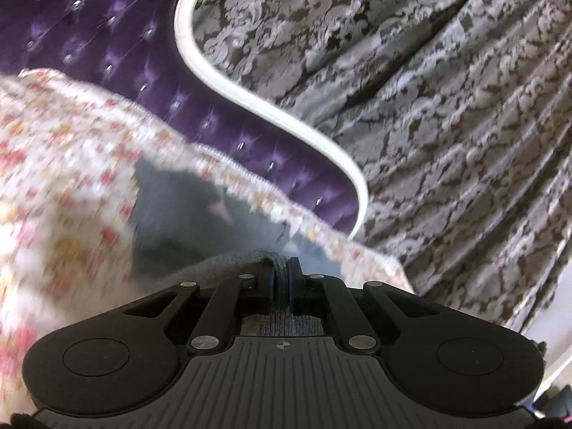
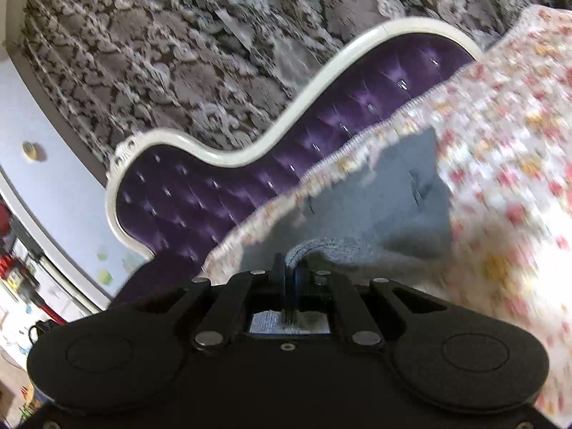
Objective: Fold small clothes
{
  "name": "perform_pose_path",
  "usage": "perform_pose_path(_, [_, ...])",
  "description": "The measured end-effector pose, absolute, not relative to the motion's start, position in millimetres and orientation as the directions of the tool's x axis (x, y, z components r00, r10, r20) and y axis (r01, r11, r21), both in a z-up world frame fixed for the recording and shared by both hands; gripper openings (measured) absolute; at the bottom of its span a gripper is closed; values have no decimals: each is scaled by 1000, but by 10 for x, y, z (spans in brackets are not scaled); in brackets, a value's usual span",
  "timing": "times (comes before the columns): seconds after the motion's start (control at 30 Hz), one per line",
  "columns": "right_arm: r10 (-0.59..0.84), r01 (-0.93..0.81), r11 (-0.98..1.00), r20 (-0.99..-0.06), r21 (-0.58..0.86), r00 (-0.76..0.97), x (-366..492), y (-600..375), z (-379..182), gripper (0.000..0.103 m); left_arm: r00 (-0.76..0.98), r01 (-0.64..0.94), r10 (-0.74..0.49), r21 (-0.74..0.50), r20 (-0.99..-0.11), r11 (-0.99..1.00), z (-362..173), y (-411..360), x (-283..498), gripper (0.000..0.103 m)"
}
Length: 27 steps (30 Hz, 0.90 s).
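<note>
A small grey knitted garment [image 1: 186,214] lies on a flowered bedspread [image 1: 60,150]. In the left wrist view its near edge is pinched between the black fingers of my left gripper [image 1: 282,273], which is shut on it, and the cloth bunches up at the pads. In the right wrist view the same grey garment [image 2: 386,211] spreads to the right of centre. My right gripper [image 2: 291,268] is shut on another part of its near edge, which curls up over the fingers. Both views are blurred by motion.
Behind the bed stands a purple tufted headboard [image 1: 118,35] with a curved white frame [image 2: 221,153]. A grey damask curtain [image 1: 429,107] hangs beyond it. A pale wall and some clutter [image 2: 21,286] show at the left in the right wrist view.
</note>
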State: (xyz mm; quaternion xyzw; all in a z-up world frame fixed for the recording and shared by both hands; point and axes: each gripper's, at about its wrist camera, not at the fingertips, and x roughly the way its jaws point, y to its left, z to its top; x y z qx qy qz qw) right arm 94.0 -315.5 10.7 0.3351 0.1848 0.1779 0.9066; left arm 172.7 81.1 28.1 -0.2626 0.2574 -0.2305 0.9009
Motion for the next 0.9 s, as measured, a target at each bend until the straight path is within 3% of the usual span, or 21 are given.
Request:
perform_pose_path(0.17, [439, -243, 723, -158, 646, 885, 1482, -3232, 355, 11, 780, 290, -539, -578, -320, 762, 401, 824, 2326, 6])
perform_pose_path(0.33, [406, -221, 742, -162, 633, 900, 2162, -3284, 390, 11, 775, 249, -518, -578, -362, 777, 366, 746, 2964, 6])
perform_pose_path(0.5, [356, -148, 766, -222, 626, 907, 2826, -3334, 194, 11, 756, 185, -490, -576, -434, 796, 169, 695, 3525, 6])
perform_pose_path(0.77, [300, 6, 792, -398, 610, 867, 3605, -3305, -249, 11, 719, 63, -428, -561, -548, 825, -278, 655, 4126, 8])
perform_pose_path(0.8, [289, 25, 800, -421, 599, 860, 3651, -3291, -304, 14, 722, 58, -415, -549, -554, 834, -300, 657, 4167, 12])
perform_pose_path(0.83, [279, 40, 807, -440, 590, 854, 3682, -3284, -342, 21, 722, 56, -403, -533, -562, 844, -309, 667, 4206, 28])
perform_pose_path(0.87, [261, 56, 814, -451, 578, 853, 3699, -3288, -366, 21, 728, 60, -394, -520, -561, 852, -301, 688, 4230, 37])
perform_pose_path(0.9, [246, 70, 817, -457, 572, 855, 3722, -3303, -368, 27, 746, 69, -384, -511, -544, 857, -266, 720, 4220, 46])
